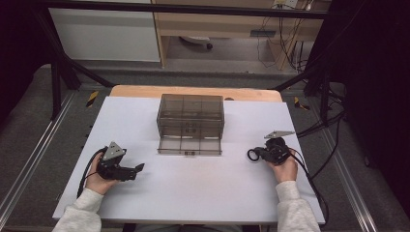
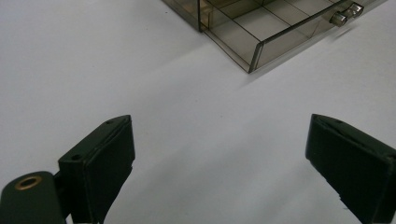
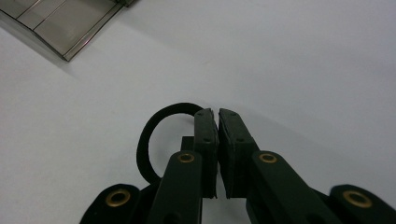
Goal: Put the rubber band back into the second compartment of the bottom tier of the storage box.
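Observation:
A smoky see-through drawer cabinet (image 1: 191, 113) stands at the middle back of the white table top (image 1: 193, 193). Its bottom drawer (image 1: 189, 145) is pulled out toward me; in the left gripper view the drawer (image 2: 261, 32) shows dividers and two metal knobs (image 2: 338, 18). My right gripper (image 1: 259, 154) lies right of the drawer, and in its own view its jaws (image 3: 217, 113) are shut on a thin black ring (image 3: 144, 140) that loops out to their left. The ring (image 1: 252, 154) rests on the table. My left gripper (image 1: 139, 168) lies at the left front, and there the gripper (image 2: 219, 126) stands open over bare table.
A wooden strip (image 1: 145, 91) edges the table's far side. Black frame posts (image 1: 55, 82) stand at both back corners, and cables (image 1: 319, 159) trail off the right side. A corner of the drawer (image 3: 60, 28) lies at the upper left of the right gripper view.

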`<state>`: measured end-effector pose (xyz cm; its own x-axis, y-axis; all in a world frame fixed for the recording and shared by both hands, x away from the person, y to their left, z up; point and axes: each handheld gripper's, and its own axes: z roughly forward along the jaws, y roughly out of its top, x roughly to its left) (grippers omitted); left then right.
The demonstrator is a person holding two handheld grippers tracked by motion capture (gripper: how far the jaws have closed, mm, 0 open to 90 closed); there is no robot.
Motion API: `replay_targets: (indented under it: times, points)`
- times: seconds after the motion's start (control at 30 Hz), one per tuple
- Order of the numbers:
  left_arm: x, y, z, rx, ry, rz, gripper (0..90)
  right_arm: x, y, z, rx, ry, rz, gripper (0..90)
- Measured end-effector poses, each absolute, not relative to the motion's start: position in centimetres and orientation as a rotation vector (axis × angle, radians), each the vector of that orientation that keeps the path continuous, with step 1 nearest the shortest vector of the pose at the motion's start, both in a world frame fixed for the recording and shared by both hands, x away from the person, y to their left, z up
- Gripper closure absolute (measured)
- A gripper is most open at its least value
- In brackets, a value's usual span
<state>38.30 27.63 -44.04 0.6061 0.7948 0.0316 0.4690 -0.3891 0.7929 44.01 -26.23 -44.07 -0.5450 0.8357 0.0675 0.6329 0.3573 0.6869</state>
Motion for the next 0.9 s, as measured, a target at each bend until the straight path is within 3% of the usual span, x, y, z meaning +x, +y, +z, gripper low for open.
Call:
replay_targets:
  times: [0.9]
  points:
    - [38.33,27.61,-44.08,2.052,0.996,0.525,8.1,43.66,-26.12,-43.25,1.281,2.317,1.019,86.1]
